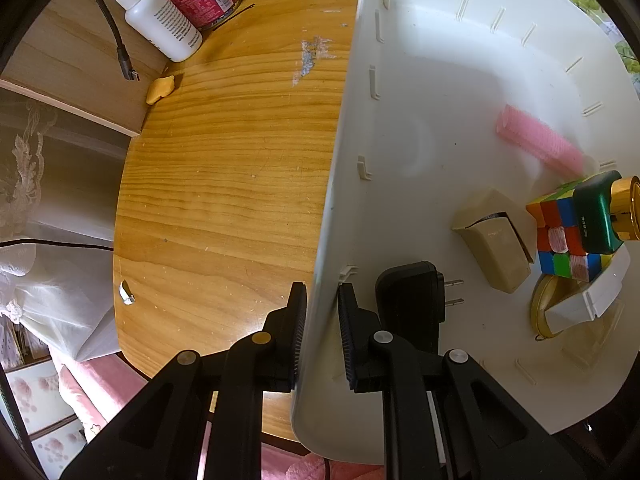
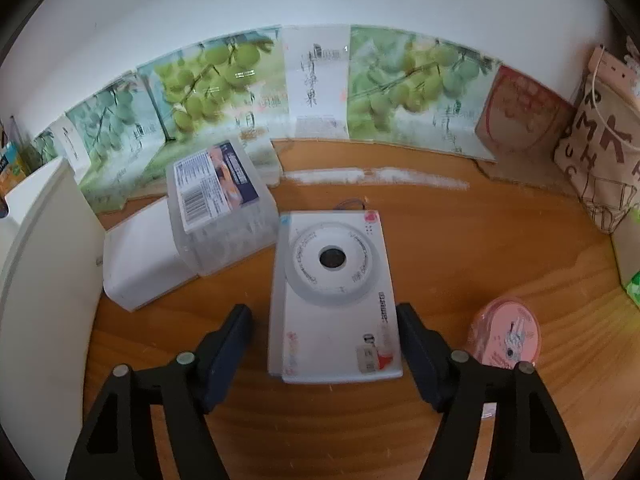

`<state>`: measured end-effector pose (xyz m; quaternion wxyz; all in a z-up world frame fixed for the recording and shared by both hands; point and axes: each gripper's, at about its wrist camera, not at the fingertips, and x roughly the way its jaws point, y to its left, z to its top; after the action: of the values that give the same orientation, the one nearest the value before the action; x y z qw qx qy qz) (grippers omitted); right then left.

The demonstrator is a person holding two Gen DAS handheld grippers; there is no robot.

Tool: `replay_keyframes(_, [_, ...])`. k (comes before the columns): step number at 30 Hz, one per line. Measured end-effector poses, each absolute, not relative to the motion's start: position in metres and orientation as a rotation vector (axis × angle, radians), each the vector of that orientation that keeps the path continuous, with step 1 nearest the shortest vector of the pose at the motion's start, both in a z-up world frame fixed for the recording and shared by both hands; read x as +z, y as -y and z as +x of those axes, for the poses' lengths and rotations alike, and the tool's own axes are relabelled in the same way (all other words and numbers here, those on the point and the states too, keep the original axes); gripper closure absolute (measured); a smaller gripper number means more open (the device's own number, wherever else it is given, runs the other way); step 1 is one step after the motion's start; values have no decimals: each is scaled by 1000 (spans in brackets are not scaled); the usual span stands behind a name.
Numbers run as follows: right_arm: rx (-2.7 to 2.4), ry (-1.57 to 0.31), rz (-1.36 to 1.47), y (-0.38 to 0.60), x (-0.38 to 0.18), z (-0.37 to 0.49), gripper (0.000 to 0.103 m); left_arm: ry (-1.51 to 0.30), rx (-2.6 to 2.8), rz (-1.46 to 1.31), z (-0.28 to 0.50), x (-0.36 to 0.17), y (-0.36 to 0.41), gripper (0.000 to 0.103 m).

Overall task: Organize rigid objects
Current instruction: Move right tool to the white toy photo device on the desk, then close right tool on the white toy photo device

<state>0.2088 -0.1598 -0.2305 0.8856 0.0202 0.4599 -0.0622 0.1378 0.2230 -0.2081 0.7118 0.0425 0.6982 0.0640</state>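
1. While the left gripper (image 1: pixel 322 320) clenches the near wall of the white bin (image 1: pixel 420 92), one finger outside and one inside, a black plug adapter (image 1: pixel 416 292) lies just beside its inner finger.
2. Further into the bin sit a beige box (image 1: pixel 496 240), a colour cube (image 1: pixel 560 240) with a green bottle (image 1: pixel 600 216) capped in gold on it, and beyond them a pink roller (image 1: pixel 540 140).
3. The right gripper (image 2: pixel 324 344) stands released, its fingers straddling the near end of a white toy camera (image 2: pixel 332 300) without pressing it.
4. The camera is flat and rectangular, with a round raised lens ring bearing print too blurred to read.
5. Right of that gripper lies a pink tape roll (image 2: pixel 508 336); ahead and left, a clear case (image 2: pixel 220 208) with a barcode label rests on a white box (image 2: pixel 140 256).
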Motion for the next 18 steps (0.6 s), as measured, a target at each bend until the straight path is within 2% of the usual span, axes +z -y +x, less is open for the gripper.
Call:
replay_keyframes(2, [-150,-953,54,160,-229,209,45,-1549,139,99,138,-208,-222,86])
replay_keyframes(10, [-126,-958,169,166,-219,195,45,-1549,149,69,138,-209,-226,86])
replay_keyframes(18, [-51,-873,233,154,-179,167,45,-1547,145,65,138,-210,-230,86])
